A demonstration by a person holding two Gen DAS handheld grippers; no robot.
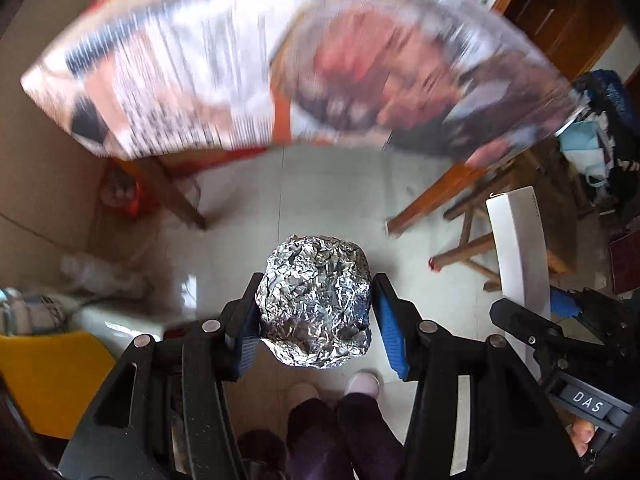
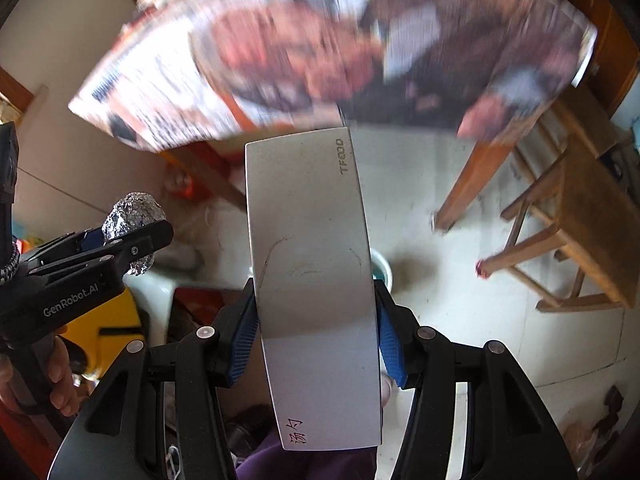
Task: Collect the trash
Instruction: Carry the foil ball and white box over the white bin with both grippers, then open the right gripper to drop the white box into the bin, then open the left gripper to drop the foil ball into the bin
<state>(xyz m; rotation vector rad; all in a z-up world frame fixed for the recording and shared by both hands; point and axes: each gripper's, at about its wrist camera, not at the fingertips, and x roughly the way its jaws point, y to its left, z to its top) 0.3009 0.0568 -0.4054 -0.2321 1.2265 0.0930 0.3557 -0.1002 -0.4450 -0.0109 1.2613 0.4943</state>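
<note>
On the left side, the left gripper point(image 1: 316, 316) has its jaws clamped on a crumpled ball of foil point(image 1: 314, 302), one blue pad on each side of it. The ball is held up in the air, over the pale tiled floor point(image 1: 340, 184). Below it you can see the person's feet in light slippers point(image 1: 362, 384). A yellow thing point(image 1: 48, 376) sits low on the far left. Next to it on the right, the right gripper point(image 2: 316, 334) has its jaws clamped on a flat white packet point(image 2: 316, 280), which sticks up between the blue pads. It has "TFOOD" printed near the top and handwriting near the bottom. Above both grippers is a big blurry printed sheet point(image 2: 320, 52) on the bench. Further right stands a wooden stool point(image 2: 576, 220) on the floor.
</note>
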